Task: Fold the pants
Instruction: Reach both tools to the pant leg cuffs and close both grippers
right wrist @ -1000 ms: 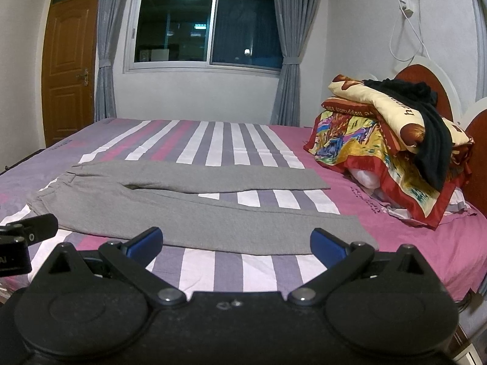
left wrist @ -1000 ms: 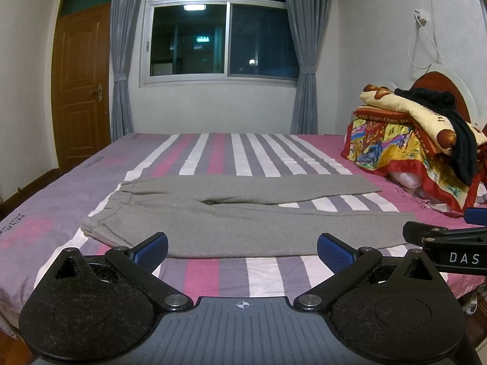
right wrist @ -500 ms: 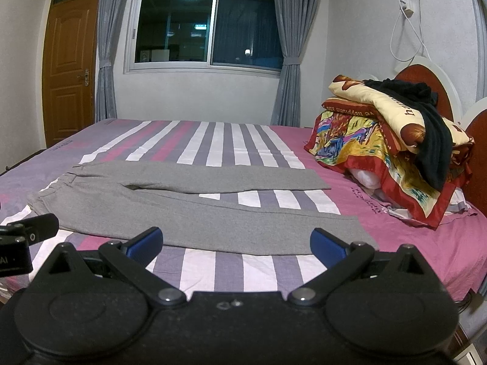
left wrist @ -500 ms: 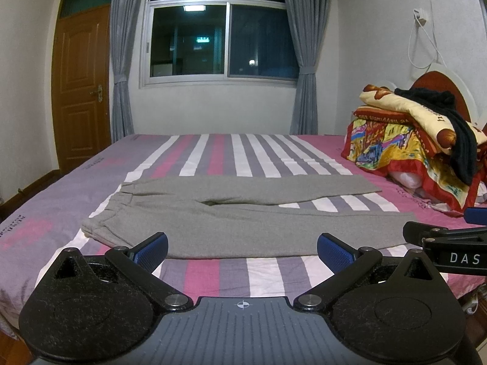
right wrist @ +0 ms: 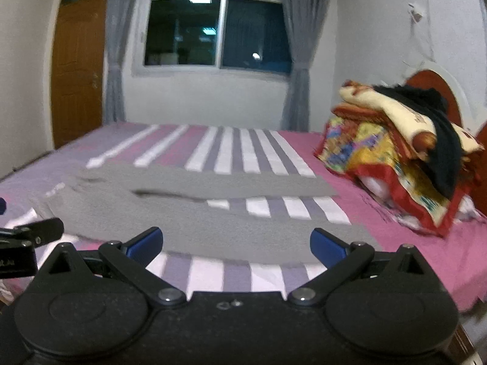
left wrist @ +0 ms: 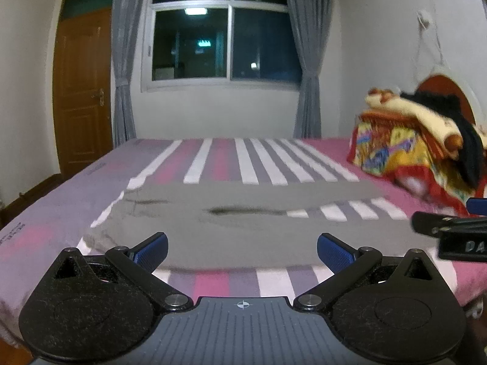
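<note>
Moved forward and lower toward the bed (left wrist: 73,200) since a second ago, both views now blurred by the motion. One striped bed, carrying one pair of grey pants (left wrist: 231,228) spread flat, waistband to the left, legs splayed rightward. One heap of bedding (right wrist: 392,152) by the headboard. Two grippers: left gripper (left wrist: 242,251) and right gripper (right wrist: 236,248), jaws wide on both, holding nothing. Best to come down low on the near leg's edge, pinch near waistband and near cuff together, then lift evenly across.
</note>
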### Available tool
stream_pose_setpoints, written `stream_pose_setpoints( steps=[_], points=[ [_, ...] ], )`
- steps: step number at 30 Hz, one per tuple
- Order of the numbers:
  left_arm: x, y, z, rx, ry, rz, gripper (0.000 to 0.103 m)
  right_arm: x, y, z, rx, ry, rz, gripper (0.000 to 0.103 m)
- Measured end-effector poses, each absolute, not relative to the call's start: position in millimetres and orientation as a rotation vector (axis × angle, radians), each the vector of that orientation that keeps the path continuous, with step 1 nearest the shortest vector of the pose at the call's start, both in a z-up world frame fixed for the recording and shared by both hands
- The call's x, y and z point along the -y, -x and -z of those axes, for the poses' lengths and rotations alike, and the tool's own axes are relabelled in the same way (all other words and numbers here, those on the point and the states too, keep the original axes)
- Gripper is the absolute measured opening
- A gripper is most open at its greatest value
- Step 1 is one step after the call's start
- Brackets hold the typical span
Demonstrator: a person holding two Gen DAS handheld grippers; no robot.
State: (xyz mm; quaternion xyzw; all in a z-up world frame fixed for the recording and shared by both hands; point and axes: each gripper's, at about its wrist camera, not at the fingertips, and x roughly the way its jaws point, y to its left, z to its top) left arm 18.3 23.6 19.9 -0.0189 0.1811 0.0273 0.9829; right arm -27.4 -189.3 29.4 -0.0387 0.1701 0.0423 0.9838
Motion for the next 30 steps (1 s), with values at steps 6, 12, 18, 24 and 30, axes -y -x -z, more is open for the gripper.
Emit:
stream_pose_setpoints(
  steps=[6,12,18,24,30],
  points=[
    [-79.9,-72.2,-28.7,-0.361,0.092,-0.033,0.103,198.1,-26.1,-43.3,-0.326,0.068,-0.130,0.103],
    [-142.6,-154.7,-10.3,-0.417,0.014,-0.064,0.103,197.0,-99.1,-39.4,-0.364,0.105,-0.249,0.103],
    [-239.4,-268.2,17.7,-0.514,-0.042,-0.120,0.091,175.0,-205.0,-28.5,-0.386,0.155,-0.411,0.094],
    [-330.1,-396.7,57.9,-0.635,-0.042,-0.121,0.078,127.2,-341.2,7.0,-0.466,0.264,-0.590,0.074],
    [-381.4,-496.6,104.6,-0.707,0.012,-0.013,0.086,92.7,-453.3,59.9,-0.582,0.380,-0.695,0.046]
  ],
)
